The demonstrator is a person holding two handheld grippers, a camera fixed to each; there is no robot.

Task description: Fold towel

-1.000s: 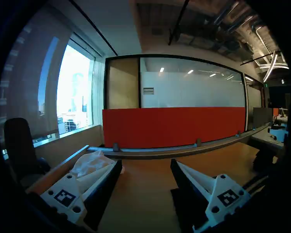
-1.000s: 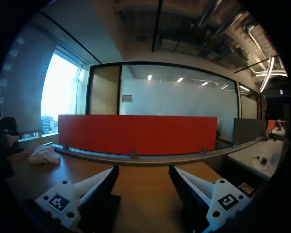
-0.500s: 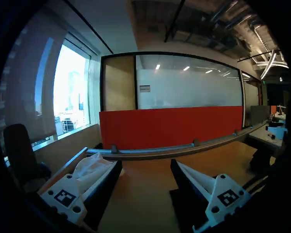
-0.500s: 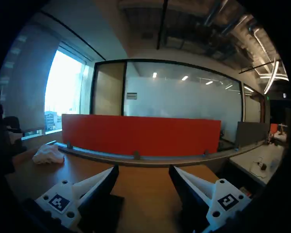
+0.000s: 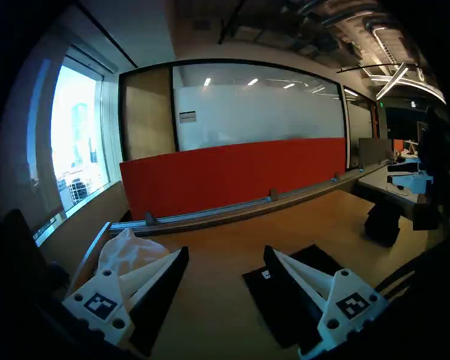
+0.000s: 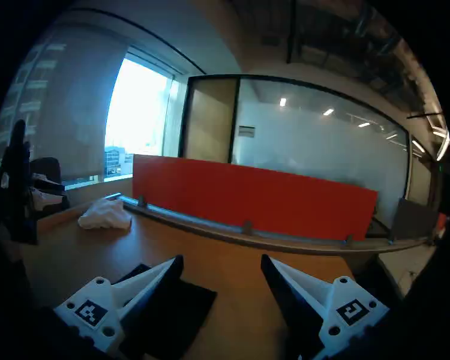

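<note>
Over the brown wooden counter (image 5: 207, 300), hovering with the left gripper (image 5: 225, 249): white fingers (image 5: 141, 282) spread wide apart, gripping nothing. Likewise with the right gripper (image 6: 222, 258): fingers parted and empty, above the same counter. Lying flat just beneath both, a black towel (image 5: 285, 300) with a small white tag near one edge, partly hidden behind the fingers. Off at the far corner by the bright window, well apart from the towel, a crumpled white cloth (image 5: 126, 252). Along the rear edge, a long red divider panel (image 5: 225, 174), backed by a frosted glass wall (image 5: 255, 114).
</note>
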